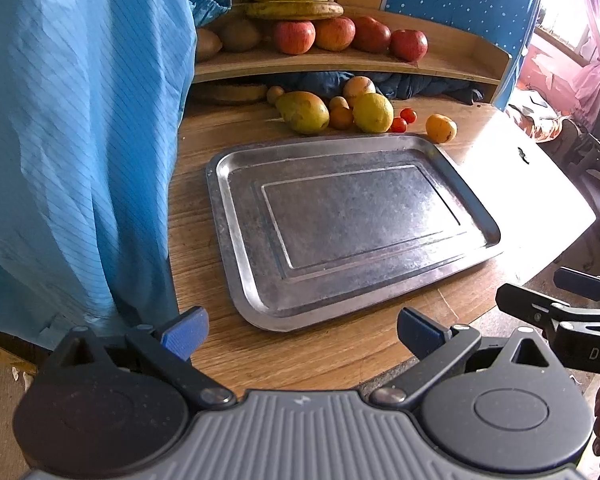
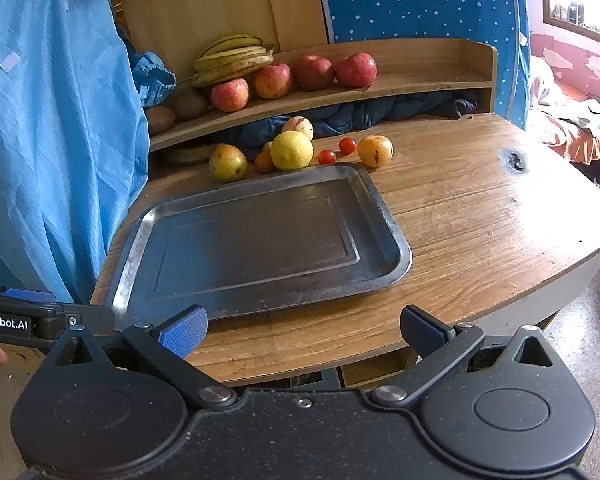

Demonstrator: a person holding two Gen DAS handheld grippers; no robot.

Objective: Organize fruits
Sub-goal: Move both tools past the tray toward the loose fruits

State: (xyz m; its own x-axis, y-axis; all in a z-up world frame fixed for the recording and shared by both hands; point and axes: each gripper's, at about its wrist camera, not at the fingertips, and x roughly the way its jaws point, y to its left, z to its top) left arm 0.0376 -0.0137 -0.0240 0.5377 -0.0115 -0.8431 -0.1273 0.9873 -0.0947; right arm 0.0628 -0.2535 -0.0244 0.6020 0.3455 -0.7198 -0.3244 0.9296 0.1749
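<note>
A blue cloth (image 2: 56,132) hangs at the table's (image 2: 480,216) left edge. The left gripper (image 1: 300,334) hovers released, jaws spread and holding nothing, off the near edge; the right gripper (image 2: 302,330) beside it is likewise released and holds nothing. A bare metal tray (image 2: 396,240) lies mid-table. Along the tray's far rim sit a mango (image 2: 227,162), a lemon (image 2: 291,150), two cherry tomatoes (image 2: 337,151) and an orange fruit (image 2: 375,151). On the shelf (image 2: 420,76) at the back edge rest bananas (image 2: 232,58) and red apples (image 2: 292,78).
</note>
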